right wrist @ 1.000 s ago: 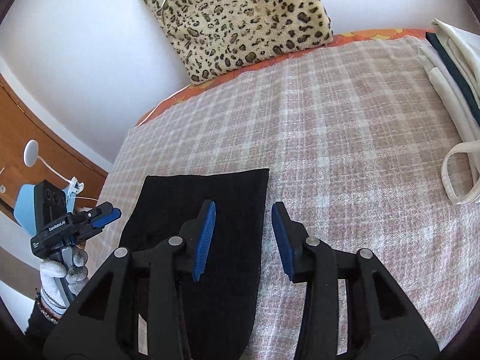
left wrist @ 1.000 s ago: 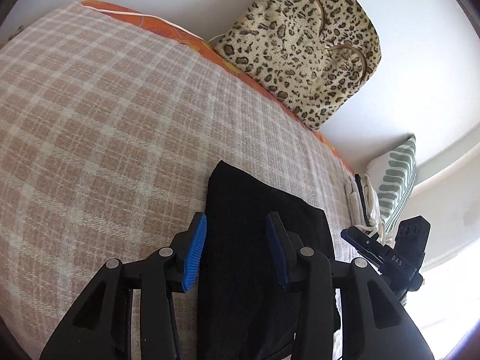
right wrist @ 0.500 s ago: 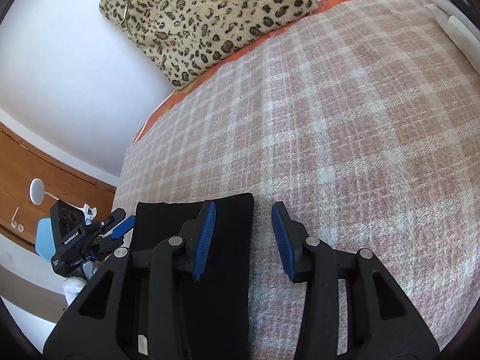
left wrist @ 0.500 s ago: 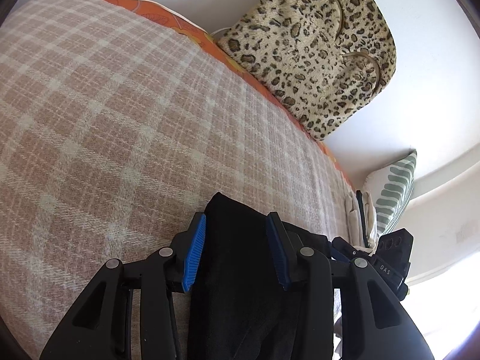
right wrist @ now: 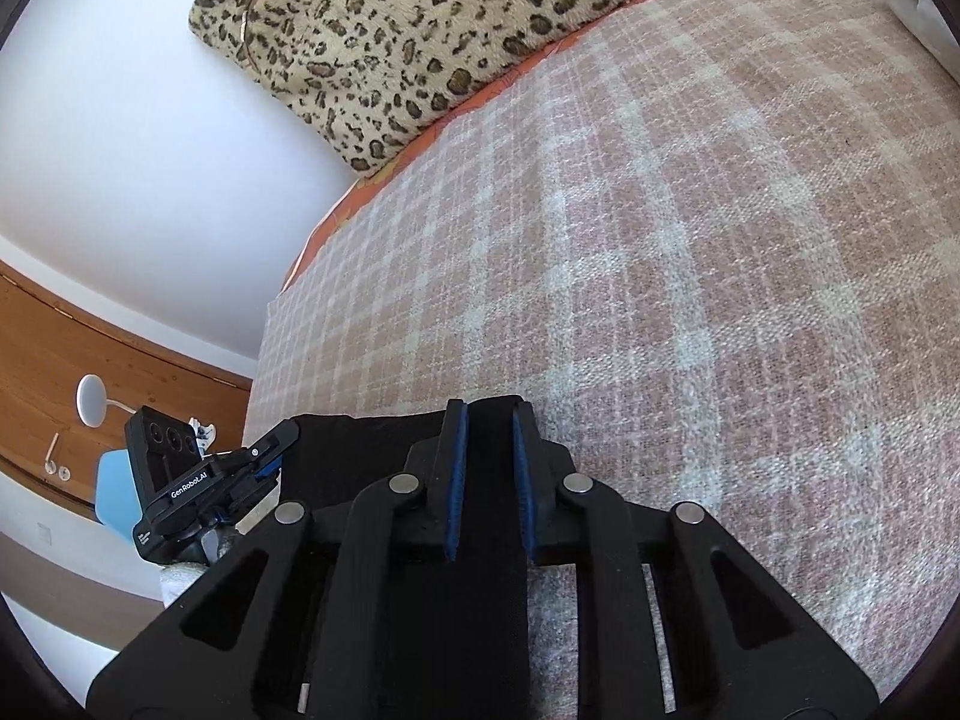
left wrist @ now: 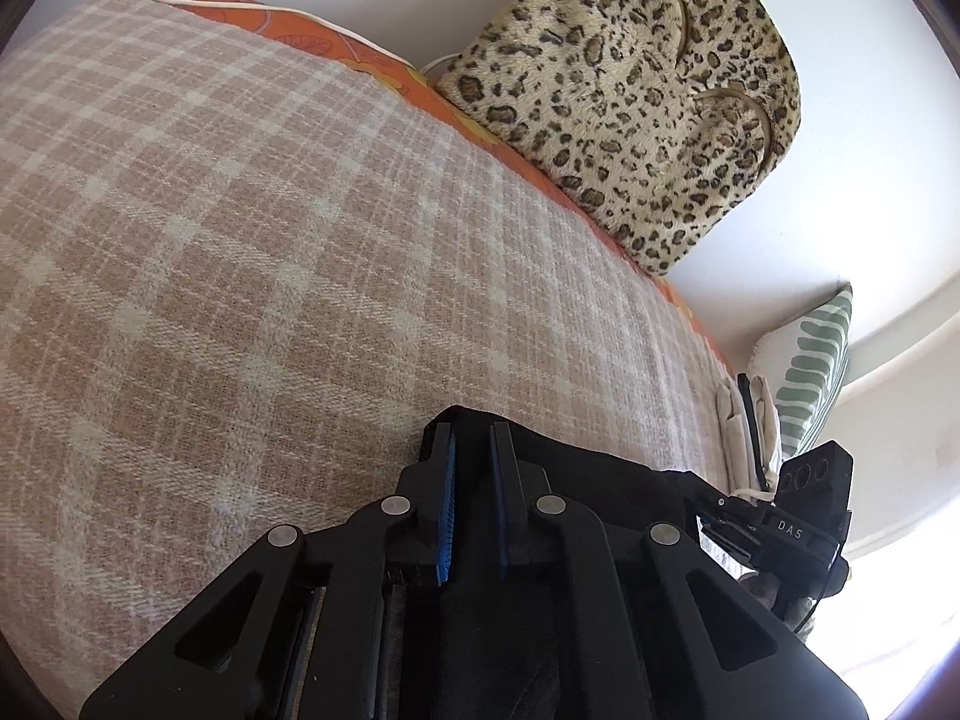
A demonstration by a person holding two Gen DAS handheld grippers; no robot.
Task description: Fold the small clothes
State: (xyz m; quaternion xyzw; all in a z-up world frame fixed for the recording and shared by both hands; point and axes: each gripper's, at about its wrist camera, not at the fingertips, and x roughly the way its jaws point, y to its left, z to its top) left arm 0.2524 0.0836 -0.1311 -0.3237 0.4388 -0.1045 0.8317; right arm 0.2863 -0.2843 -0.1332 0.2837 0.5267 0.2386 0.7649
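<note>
Grippers left [left wrist: 471, 450] and right [right wrist: 487, 432] clamp far corners of a flat black fabric garment [right wrist: 360, 450] on a pink plaid blanket [right wrist: 690, 240], fold apparently just starting.

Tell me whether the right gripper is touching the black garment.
Touching. The right wrist view shows the right gripper closed around the far corner of the black garment, cloth filling the space between its blue pads.

Wide checked blanket [left wrist: 252, 252] open ahead — leopard bag [left wrist: 636, 102] against wall, folded pile [left wrist: 750, 420] at edge
</note>
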